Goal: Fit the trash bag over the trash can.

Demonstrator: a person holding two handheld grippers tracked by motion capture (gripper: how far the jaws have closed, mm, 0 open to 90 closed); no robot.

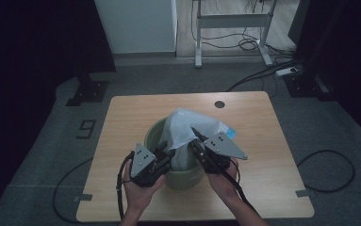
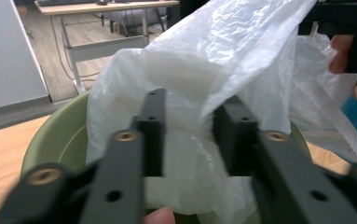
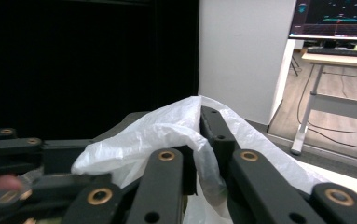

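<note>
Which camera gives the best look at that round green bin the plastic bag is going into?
The high view: the round green bin shows whole on the wooden table, with the white plastic bag rising from it. The left gripper view catches one curved stretch of rim; in the right gripper view I cannot make it out.

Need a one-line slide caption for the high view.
Two hand-held grippers, left gripper and right gripper, work a white plastic bag into a green bin on a wooden table.
</note>
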